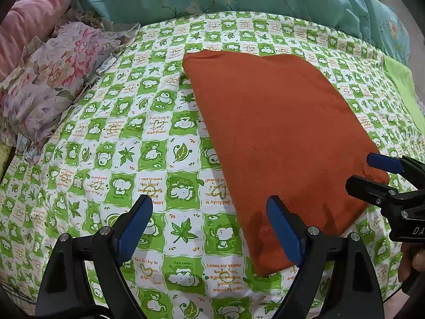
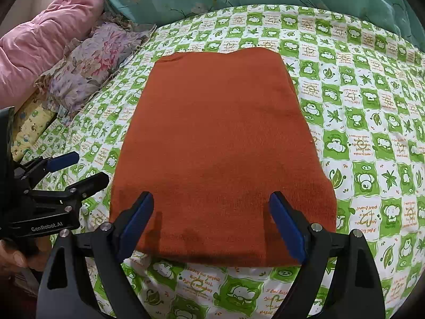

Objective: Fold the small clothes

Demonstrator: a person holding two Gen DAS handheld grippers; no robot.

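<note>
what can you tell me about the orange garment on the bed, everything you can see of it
The orange garment is a rust-orange knit, folded into a neat rectangle, plain with no print showing. It lies flat on the green and white cartoon bedsheet, its near edge a rounded fold and its far end slightly narrower. No sleeves or collar show clearly. Both the left gripper and the right gripper are open at its near edge, gripping nothing; whether a fingertip touches the cloth cannot be told.

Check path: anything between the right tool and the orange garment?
Nothing visible. The right tool is open right over the near edge of the folded orange garment. The left tool sits off to the side, over the bedsheet.
</note>
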